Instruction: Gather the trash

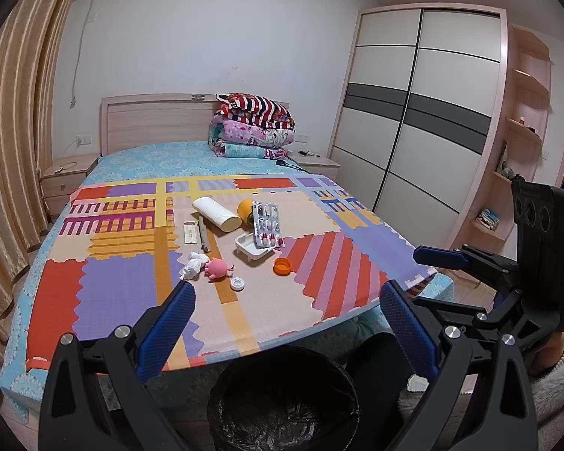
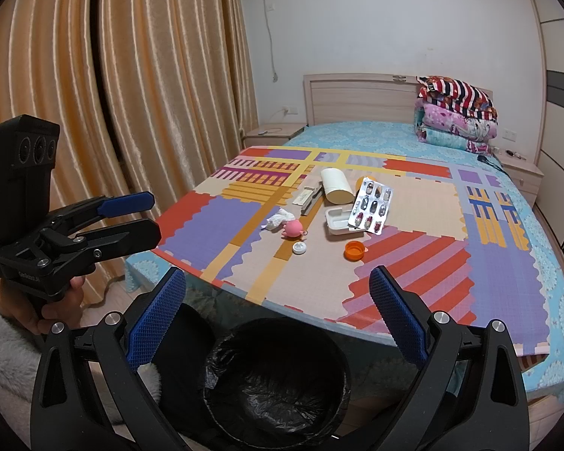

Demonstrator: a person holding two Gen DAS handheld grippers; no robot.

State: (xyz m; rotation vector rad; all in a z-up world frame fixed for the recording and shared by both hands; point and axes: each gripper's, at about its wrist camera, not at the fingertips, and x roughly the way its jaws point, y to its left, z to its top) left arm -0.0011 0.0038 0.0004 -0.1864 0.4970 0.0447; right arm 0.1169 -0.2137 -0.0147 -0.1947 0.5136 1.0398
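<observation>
Just below and between the blue-padded fingers of the left tool (image 1: 287, 306): round black bin lined with a black plastic bag (image 1: 282, 398), standing on the floor at the foot of the bed. Left tool spread wide, nothing held. Right tool (image 2: 278, 287) likewise spread wide and bare, hovering over the same bin (image 2: 278, 383).

Ahead of both tools, on the colourful patchwork foam mat (image 1: 131, 293) covering the bed:
- nearest, small white round cap (image 1: 237, 284) and orange round cap (image 1: 282, 265), apart from each other;
- left of these, pink round toy figure (image 1: 217, 268) touching crumpled white tissue (image 1: 193, 265);
- farther on, white rectangular plastic tray (image 1: 249, 248) with silver blister pack of capsules (image 1: 267, 223) leaning tilted on it;
- beyond, cream cylindrical bottle lying on its side (image 1: 216, 213), orange round object (image 1: 245, 208) partly hidden behind the blister pack, flat white strip package (image 1: 190, 232) beside a dark slim stick (image 1: 204, 235).

Far ahead, by the headboard: stack of folded patterned quilts (image 1: 252, 126).
</observation>
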